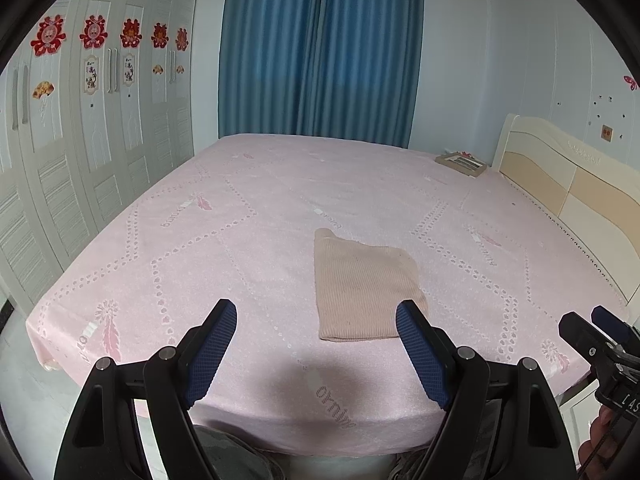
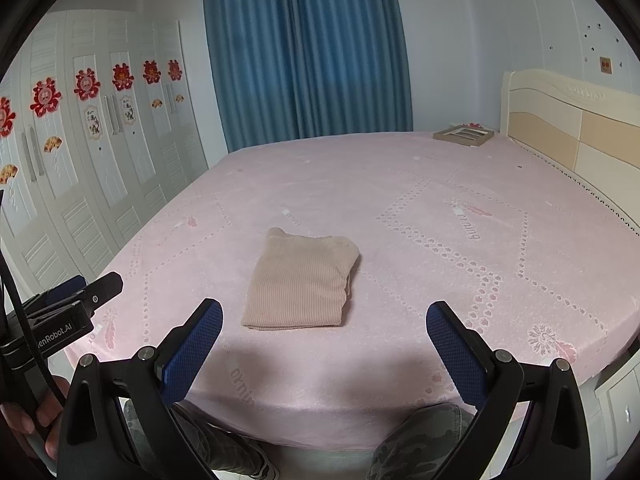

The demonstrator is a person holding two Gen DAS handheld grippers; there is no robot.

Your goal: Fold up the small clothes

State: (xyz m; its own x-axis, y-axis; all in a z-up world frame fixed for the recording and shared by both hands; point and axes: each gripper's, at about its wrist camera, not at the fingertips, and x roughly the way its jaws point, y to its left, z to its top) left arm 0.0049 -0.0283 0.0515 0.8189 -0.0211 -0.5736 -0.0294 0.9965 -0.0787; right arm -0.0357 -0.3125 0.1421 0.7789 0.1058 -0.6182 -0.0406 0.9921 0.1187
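A beige ribbed knit garment (image 1: 362, 286) lies folded into a compact rectangle on the pink bed sheet (image 1: 240, 240); it also shows in the right wrist view (image 2: 302, 280). My left gripper (image 1: 316, 312) is open and empty, held back near the bed's front edge, its right finger just in front of the garment's near right corner. My right gripper (image 2: 324, 312) is open and empty, held back from the garment's near edge. Each gripper appears at the side of the other's view, the right gripper (image 1: 592, 332) and the left gripper (image 2: 86, 288).
The pink sheet (image 2: 440, 240) covers a large bed. A cream headboard (image 2: 568, 120) stands at the right, with a flat framed item (image 2: 462, 135) on the far right corner. White wardrobes (image 1: 80, 140) line the left wall. Blue curtains (image 1: 320, 48) hang behind.
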